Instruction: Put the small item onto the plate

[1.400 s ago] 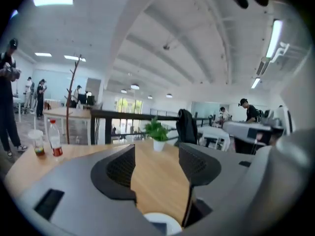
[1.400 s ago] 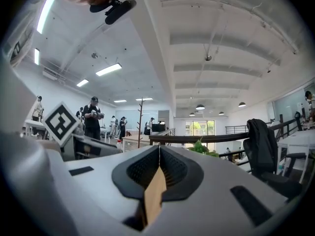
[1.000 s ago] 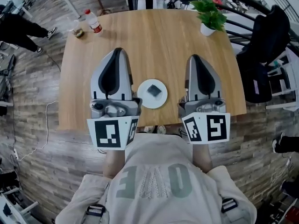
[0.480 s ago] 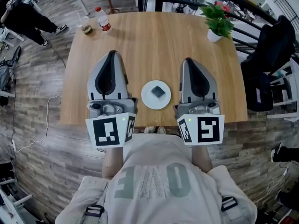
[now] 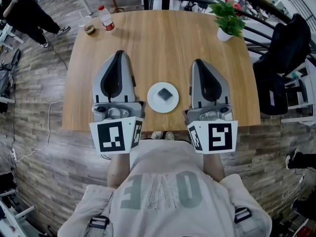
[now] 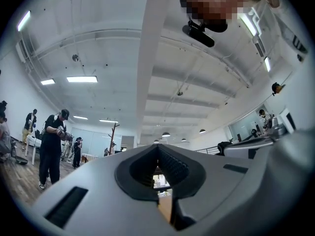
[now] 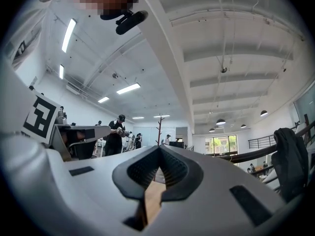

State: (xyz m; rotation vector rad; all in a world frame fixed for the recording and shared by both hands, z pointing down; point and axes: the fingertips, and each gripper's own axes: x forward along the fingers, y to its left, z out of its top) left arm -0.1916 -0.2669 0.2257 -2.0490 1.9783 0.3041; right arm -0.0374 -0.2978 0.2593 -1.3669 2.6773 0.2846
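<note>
White plate (image 5: 154, 103) near the front edge of the desk (image 5: 168, 38) holds the small item (image 5: 163, 95); with left gripper (image 5: 120, 54) and right gripper (image 5: 198, 62) closed and empty, we judge placement done, only withdrawal left.

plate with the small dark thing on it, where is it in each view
Head view: the plate sits mid-picture near the front edge of the wooden table, with the small dark item on it.
Left gripper view: not in it.
Right gripper view: not in it.
Shared landmark: the table, which shows as a wood strip low in the middle of both gripper views.
</note>
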